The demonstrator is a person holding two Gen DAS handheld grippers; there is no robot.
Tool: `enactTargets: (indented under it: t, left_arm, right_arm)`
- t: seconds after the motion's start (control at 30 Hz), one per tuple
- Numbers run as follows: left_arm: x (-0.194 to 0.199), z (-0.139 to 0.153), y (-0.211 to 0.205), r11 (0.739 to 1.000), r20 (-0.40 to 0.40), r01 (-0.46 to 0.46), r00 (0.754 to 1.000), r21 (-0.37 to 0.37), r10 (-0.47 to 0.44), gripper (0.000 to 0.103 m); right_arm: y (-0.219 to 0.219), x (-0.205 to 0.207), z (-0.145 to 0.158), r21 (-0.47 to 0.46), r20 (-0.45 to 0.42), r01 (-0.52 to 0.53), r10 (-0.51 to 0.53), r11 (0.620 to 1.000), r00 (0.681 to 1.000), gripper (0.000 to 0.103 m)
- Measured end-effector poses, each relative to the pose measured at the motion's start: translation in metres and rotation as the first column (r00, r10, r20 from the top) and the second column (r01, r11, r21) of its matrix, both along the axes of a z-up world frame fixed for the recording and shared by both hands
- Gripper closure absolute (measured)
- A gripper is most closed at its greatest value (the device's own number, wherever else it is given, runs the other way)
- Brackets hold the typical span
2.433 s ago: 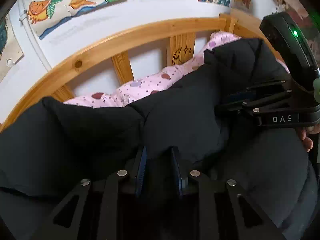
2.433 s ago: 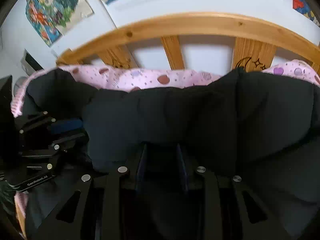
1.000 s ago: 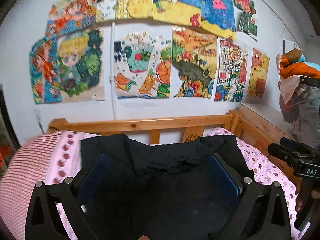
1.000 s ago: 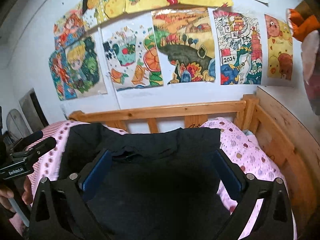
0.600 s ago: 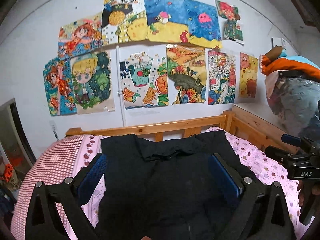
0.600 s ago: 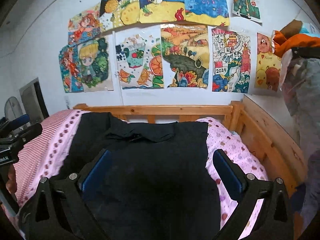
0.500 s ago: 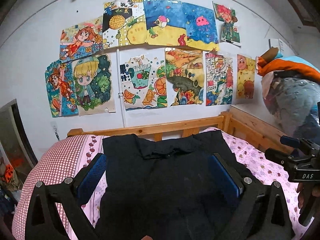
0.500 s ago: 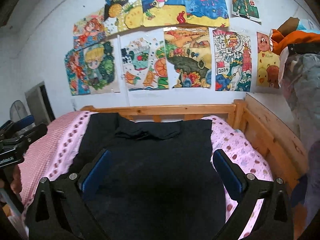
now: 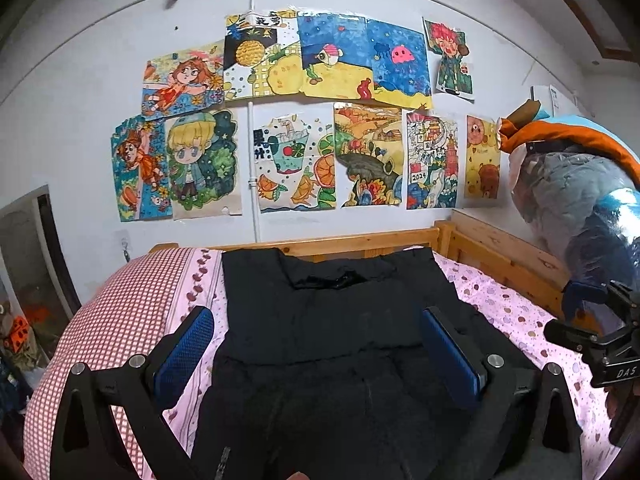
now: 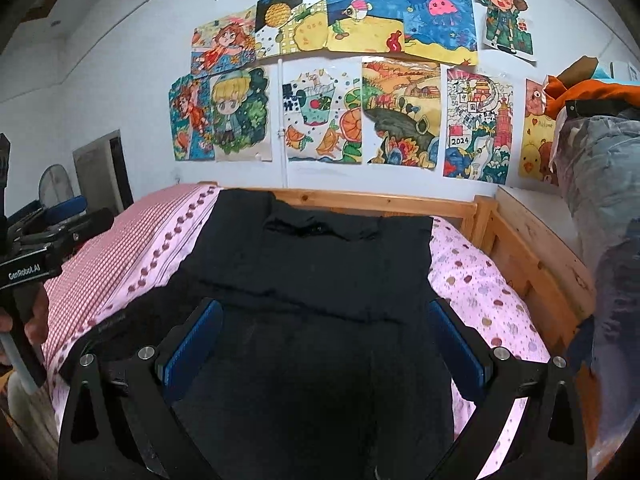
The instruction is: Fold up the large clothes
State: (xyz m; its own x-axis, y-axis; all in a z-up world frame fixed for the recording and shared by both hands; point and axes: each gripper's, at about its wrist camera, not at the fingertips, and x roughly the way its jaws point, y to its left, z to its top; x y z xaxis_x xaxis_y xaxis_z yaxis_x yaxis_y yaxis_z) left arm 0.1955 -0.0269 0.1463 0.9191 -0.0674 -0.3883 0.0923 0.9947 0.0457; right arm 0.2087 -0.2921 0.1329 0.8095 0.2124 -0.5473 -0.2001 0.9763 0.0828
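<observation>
Both wrist cameras sit above the foot end of the bed [image 9: 516, 312], well back from it, looking forward and slightly down toward the wooden headboard [image 10: 360, 200] and the drawings on the wall [image 9: 296, 160]. They share the black coat [image 10: 320, 288]. The left view faces from the left side, the right view from the right, each catching the other hand-held gripper at its edge.

black frames | blue-padded fingers [image 9: 184, 350] | silver screws | "DAS", "GenRobot.AI" markings
</observation>
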Motion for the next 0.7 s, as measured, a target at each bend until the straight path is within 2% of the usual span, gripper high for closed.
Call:
enactTargets:
  t: [0.43,0.7]
  left_arm:
    - [-0.040,-0.017,0.012,1.000,-0.009,0.015,1.000,0.027,-0.014,0.000]
    - [-0.050,-0.025,0.017,1.000,-0.028,0.025,0.999,0.014,-0.024,0.000]
  right_arm:
    - [0.011,-0.032,0.001,-0.065,0.039,-0.040,0.042,0.997,0.998,0.003]
    - [0.012,-0.046,0.001,-0.078,0.073,-0.015,0.021,0.997,0.997,0.003]
